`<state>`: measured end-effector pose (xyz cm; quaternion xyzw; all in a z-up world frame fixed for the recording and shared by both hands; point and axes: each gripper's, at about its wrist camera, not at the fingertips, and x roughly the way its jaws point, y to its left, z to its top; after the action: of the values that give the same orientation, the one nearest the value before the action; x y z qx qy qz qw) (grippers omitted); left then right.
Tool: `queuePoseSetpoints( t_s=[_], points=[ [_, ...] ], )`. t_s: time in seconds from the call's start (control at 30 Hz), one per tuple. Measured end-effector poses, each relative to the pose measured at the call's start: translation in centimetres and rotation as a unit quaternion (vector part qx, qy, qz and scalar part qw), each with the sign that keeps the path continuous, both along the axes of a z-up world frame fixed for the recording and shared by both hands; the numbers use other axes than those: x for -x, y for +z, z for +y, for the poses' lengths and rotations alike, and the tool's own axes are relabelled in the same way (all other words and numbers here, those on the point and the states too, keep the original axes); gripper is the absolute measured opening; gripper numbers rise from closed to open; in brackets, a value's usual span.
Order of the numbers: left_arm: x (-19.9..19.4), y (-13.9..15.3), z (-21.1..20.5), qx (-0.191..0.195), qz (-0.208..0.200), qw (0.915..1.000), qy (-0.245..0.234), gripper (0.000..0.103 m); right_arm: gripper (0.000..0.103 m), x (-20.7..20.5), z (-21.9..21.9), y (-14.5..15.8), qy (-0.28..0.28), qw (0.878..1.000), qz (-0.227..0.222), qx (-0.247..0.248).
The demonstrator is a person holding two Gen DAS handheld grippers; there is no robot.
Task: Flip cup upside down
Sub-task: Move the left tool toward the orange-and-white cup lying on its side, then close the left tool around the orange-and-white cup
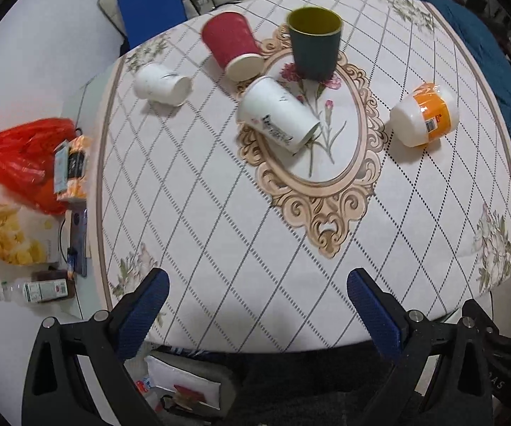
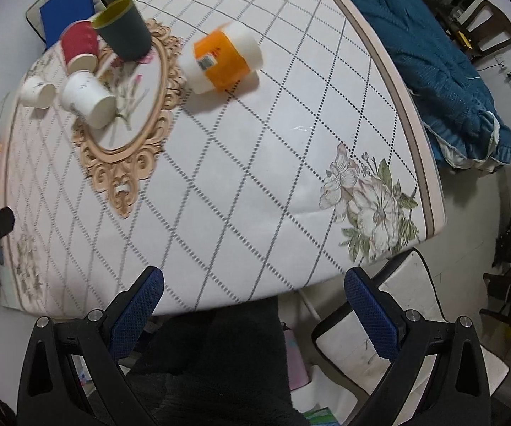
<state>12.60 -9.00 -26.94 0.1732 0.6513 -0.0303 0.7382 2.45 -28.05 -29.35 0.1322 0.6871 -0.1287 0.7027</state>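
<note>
In the left wrist view, the left hand-held gripper hangs at the bottom of the frame with its blue fingers spread apart and nothing between them; the dark green cup stands mouth-up at top centre on the tabletop. In the right wrist view, the right hand-held gripper is likewise spread wide and holds nothing, with the same cup at upper left.

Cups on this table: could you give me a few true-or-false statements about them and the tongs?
1. The green cup stands mouth up. True.
2. The red cup is upright. False: it is tipped, not standing.
3. The left tongs grip a cup. False: they are open and empty, back from the cups.
4. The big white cup lies on the oval pattern. True.
5. The right tongs are shut. False: they are open.
</note>
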Motion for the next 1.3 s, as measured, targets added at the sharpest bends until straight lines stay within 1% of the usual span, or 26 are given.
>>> queuePoseSetpoints(
  t_s=[0.2, 0.33, 0.4, 0.43, 0.5, 0.53, 0.6, 0.63, 0.73, 0.8, 1.03, 1.3],
  points=[
    [-3.2, -1.3, -4.5, -0.020, -0.006, 0.9987, -0.047, 0.103, 0.103, -2.4, -3.6, -3.1, -0.003, 1.000, 0.021, -0.010],
    [-5.0, -1.8, -8.1, -0.039, -0.015, 0.9931, -0.109, 0.103, 0.103, -4.1, -5.9, -4.2, 0.001, 1.000, 0.026, -0.005],
    [-5.7, -1.9, -10.1, -0.050, -0.021, 0.9875, -0.148, 0.103, 0.103, -5.0, -7.1, -4.8, 0.001, 1.000, 0.030, -0.006],
    [-6.3, -2.2, -11.3, -0.054, -0.022, 0.9829, -0.175, 0.103, 0.103, -5.3, -7.5, -5.0, 0.002, 1.000, 0.030, -0.006],
    [-7.0, -2.6, -13.0, -0.062, -0.019, 0.9766, -0.205, 0.103, 0.103, -5.9, -8.4, -5.4, 0.003, 0.999, 0.032, -0.004],
    [-7.5, -2.9, -14.2, -0.064, -0.016, 0.9719, -0.226, 0.103, 0.103, -6.2, -9.0, -5.7, 0.003, 0.999, 0.033, -0.002],
    [-8.1, -3.1, -15.6, -0.065, -0.015, 0.9656, -0.251, 0.103, 0.103, -6.6, -9.9, -6.0, 0.001, 0.999, 0.034, -0.002],
    [-8.5, -3.3, -16.7, -0.065, -0.016, 0.9604, -0.271, 0.103, 0.103, -6.9, -10.4, -6.2, 0.000, 0.999, 0.036, -0.002],
    [-9.3, -3.9, -18.9, -0.067, -0.012, 0.9500, -0.305, 0.103, 0.103, -7.3, -11.8, -6.8, -0.006, 0.999, 0.038, -0.001],
    [-9.6, -4.5, -20.0, -0.066, -0.003, 0.9461, -0.317, 0.103, 0.103, -7.5, -12.6, -7.1, -0.012, 0.999, 0.039, -0.003],
    [-10.1, -7.5, -23.3, -0.070, 0.034, 0.9274, -0.366, 0.103, 0.103, -8.0, -15.5, -8.4, -0.037, 0.998, 0.050, -0.006],
    [-10.0, -10.6, -25.6, -0.076, 0.061, 0.9119, -0.399, 0.103, 0.103, -8.6, -17.3, -9.7, -0.044, 0.997, 0.059, -0.008]
  ],
)
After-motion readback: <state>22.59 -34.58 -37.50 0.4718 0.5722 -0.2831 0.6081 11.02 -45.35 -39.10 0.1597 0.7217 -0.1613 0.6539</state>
